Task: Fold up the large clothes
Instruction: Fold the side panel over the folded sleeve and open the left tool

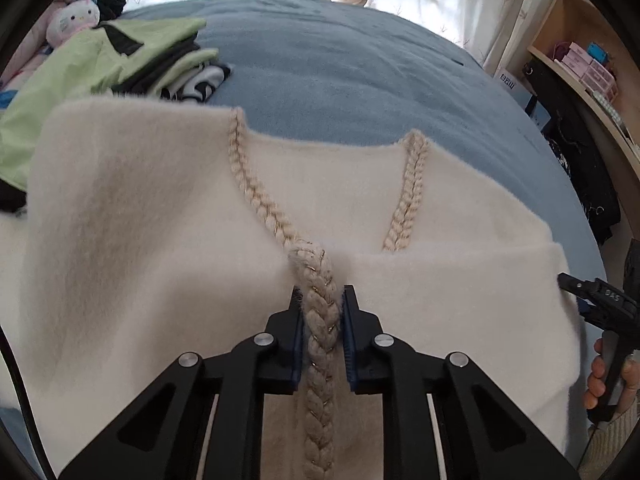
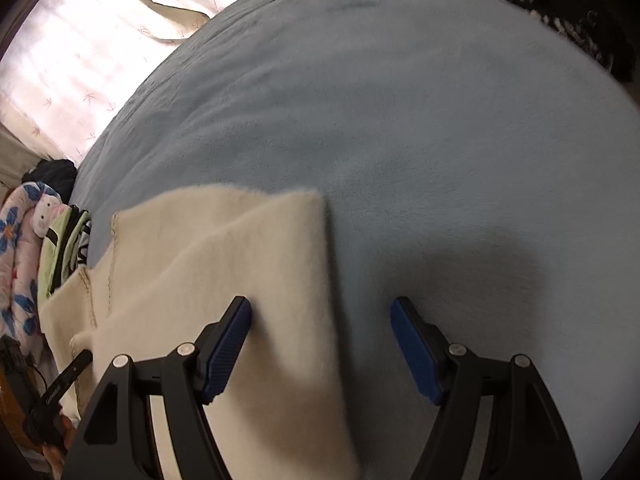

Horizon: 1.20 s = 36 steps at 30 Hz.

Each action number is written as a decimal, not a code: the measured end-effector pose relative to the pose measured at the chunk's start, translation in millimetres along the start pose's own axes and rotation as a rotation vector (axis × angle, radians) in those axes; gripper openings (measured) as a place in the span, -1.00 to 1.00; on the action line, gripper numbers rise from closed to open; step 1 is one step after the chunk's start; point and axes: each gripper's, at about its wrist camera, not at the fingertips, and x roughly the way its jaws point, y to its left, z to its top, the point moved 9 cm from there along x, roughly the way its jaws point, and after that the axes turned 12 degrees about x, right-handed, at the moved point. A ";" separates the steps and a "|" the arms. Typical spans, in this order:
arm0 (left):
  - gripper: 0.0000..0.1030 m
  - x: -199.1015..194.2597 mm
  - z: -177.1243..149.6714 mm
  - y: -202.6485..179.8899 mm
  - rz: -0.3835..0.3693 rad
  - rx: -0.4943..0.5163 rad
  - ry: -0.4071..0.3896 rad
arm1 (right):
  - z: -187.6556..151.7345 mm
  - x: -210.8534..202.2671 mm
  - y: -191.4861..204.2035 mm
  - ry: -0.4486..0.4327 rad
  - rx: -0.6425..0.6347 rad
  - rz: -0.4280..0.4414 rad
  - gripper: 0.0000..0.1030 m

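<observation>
- Cream cardigan (image 1: 160, 240), fuzzy and edged with braided trim (image 1: 320, 320), lies spread over the near part of the bed (image 1: 360, 60), which is covered in a blue blanket.
- At the bed's far left corner sits a heap of other clothes: a light green garment (image 1: 80, 64) on top of black and striped pieces, with a white plush toy (image 1: 74, 20) just behind it.
- Left tongs (image 1: 320, 296) are closed down on the braided trim at the cardigan's front opening, one blue pad on each side of the braid, just below the point of the V-neck.
- Right of the neckline, the cardigan's folded panel reaches toward the bed's right edge, where the right tongs (image 1: 568, 280) show from the side, touching the fabric's edge.
- In the right wrist view, the right tongs (image 2: 320, 312) stand wide open; the cardigan's straight edge (image 2: 328, 280) runs between the two pads, the left pad (image 2: 230, 344) over cream fabric, the right pad (image 2: 416, 348) over bare blue blanket. Nothing is gripped.
- Wooden shelves (image 1: 576, 52) with small boxes stand beyond the bed's right side.
</observation>
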 end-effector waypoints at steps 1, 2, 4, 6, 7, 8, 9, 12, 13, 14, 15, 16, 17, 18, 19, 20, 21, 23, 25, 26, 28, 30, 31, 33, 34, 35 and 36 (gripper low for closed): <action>-0.74 -5.7 5.3 -1.1 0.007 0.011 -0.020 | -1.8 -0.9 13.0 0.013 -0.036 0.022 -0.52; -0.74 -11.9 10.9 -1.9 0.019 0.022 -0.039 | -0.4 -6.2 20.1 -0.014 -0.057 0.000 -0.69; -0.74 -22.7 24.7 -1.4 0.049 0.038 -0.087 | 0.9 -19.0 38.6 -0.072 -0.103 0.004 -0.70; -0.74 -23.2 31.6 5.6 0.081 0.030 -0.111 | 1.0 -20.1 47.3 -0.093 -0.129 -0.008 -0.68; -0.73 -18.9 32.2 12.4 0.099 0.008 -0.108 | -1.3 -13.0 47.6 -0.087 -0.145 -0.045 -0.64; -0.73 -9.5 29.1 19.0 0.111 -0.010 -0.085 | -2.6 -6.0 45.0 -0.078 -0.153 -0.075 -0.53; -0.71 -2.4 23.4 24.7 0.110 -0.016 -0.058 | -5.0 -0.2 41.7 -0.065 -0.161 -0.108 -0.34; -0.46 18.0 0.4 35.4 0.139 -0.014 0.028 | -11.4 -8.4 33.2 -0.031 -0.114 -0.064 -0.05; -0.41 14.0 -1.7 36.2 0.138 -0.013 0.018 | -13.9 -15.3 30.7 -0.019 -0.095 -0.027 -0.04; -0.29 9.1 -3.2 36.9 0.133 -0.017 0.015 | -17.5 -22.7 27.1 -0.013 -0.085 -0.005 -0.02; -0.07 4.5 -5.7 37.8 0.119 -0.025 0.018 | -20.8 -31.1 22.0 -0.013 -0.088 0.005 0.04; 0.10 -3.1 -9.9 38.1 0.087 -0.037 0.018 | -25.7 -40.4 17.1 -0.016 -0.099 0.009 0.10; 0.13 -7.2 -12.6 38.8 0.075 -0.041 0.012 | -32.7 -47.8 14.4 -0.018 -0.110 0.014 0.21; 0.14 -14.2 -16.4 40.0 0.067 -0.041 0.003 | -42.2 -55.7 10.4 -0.015 -0.129 0.022 0.26; 0.14 -19.4 -22.6 41.4 0.060 -0.035 0.004 | -53.0 -62.1 6.3 -0.008 -0.150 0.031 0.27; 0.14 -22.2 -31.0 42.2 0.051 -0.033 0.016 | -58.8 -65.1 4.0 -0.001 -0.164 0.034 0.27; 0.14 -22.3 -38.2 41.9 0.044 -0.034 0.025 | -71.4 -69.3 -0.9 0.008 -0.183 0.036 0.27; 0.14 -20.9 -53.1 42.1 0.023 -0.036 0.052 | -91.5 -74.0 -3.8 0.012 -0.228 0.029 0.27; 0.14 -19.1 -61.2 43.4 0.024 -0.043 0.047 | -106.6 -70.9 -7.8 -0.002 -0.295 -0.023 0.27; 0.14 -19.4 -61.5 44.3 0.030 -0.046 0.035 | -110.9 -67.0 -9.8 -0.007 -0.320 -0.058 0.27; 0.14 -18.8 -60.0 44.0 0.043 -0.064 0.025 | -117.6 -57.0 -12.0 -0.014 -0.356 -0.116 0.27; -0.07 -17.6 -55.2 40.2 0.034 -0.080 0.021 | -116.9 -52.0 -4.5 -0.044 -0.377 -0.134 0.26; -0.50 -16.1 -52.0 37.4 0.025 -0.082 0.020 | -114.1 -50.9 -1.1 -0.061 -0.375 -0.137 0.26; -0.67 -13.9 -46.6 37.2 0.031 -0.083 0.026 | -108.0 -47.5 4.1 -0.080 -0.354 -0.139 0.25; -0.73 -16.4 -43.2 38.0 0.052 -0.084 0.015 | -105.5 -46.3 5.3 -0.088 -0.347 -0.142 0.18; -0.74 -18.6 -41.9 37.7 0.056 -0.087 0.002 | -105.5 -45.2 8.0 -0.078 -0.340 -0.128 -0.23; -0.76 -25.0 -41.1 38.9 0.061 -0.094 -0.021 | -105.7 -48.0 8.8 -0.076 -0.322 -0.121 -0.46</action>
